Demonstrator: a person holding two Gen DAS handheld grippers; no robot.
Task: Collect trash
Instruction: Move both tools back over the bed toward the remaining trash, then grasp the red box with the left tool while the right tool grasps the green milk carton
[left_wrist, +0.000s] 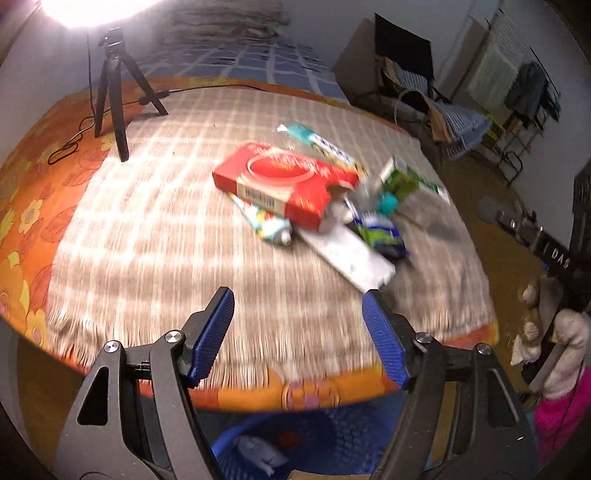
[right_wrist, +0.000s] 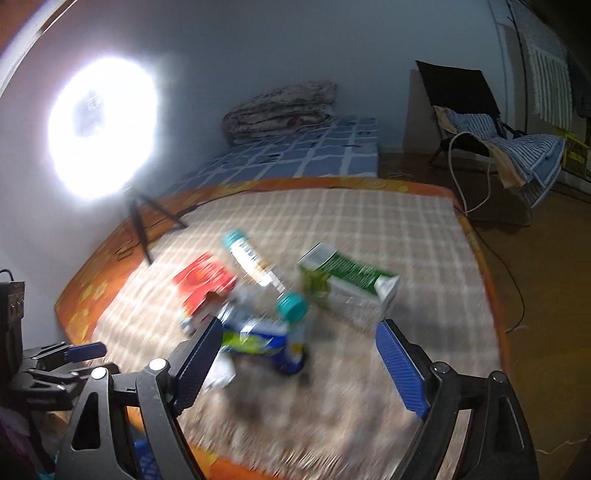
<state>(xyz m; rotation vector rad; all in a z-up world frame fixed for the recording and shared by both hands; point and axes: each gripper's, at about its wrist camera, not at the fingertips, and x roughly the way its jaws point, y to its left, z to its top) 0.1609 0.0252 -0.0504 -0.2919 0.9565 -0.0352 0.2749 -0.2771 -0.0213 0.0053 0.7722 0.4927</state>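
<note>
A heap of trash lies on the checked cloth (left_wrist: 166, 240): a red box (left_wrist: 284, 182), a teal tube (left_wrist: 269, 225) under it, a flat white box (left_wrist: 351, 254), a green box (left_wrist: 410, 181) and a blue-green wrapper (left_wrist: 380, 232). My left gripper (left_wrist: 297, 295) hovers open and empty, short of the heap. Below it stands a blue basket (left_wrist: 321, 435) with a crumpled grey scrap inside. In the right wrist view my right gripper (right_wrist: 300, 325) is open near a teal-capped bottle (right_wrist: 293, 306), pads not touching it. The red box (right_wrist: 203, 280) and green box (right_wrist: 351, 288) flank it.
A ring lamp on a black tripod (left_wrist: 110, 85) stands at the cloth's far left, its cable trailing over the orange edge. Beyond are a blue checked mattress (right_wrist: 295, 155) and a chair (right_wrist: 480, 122) draped with striped cloth. Both views are motion-blurred.
</note>
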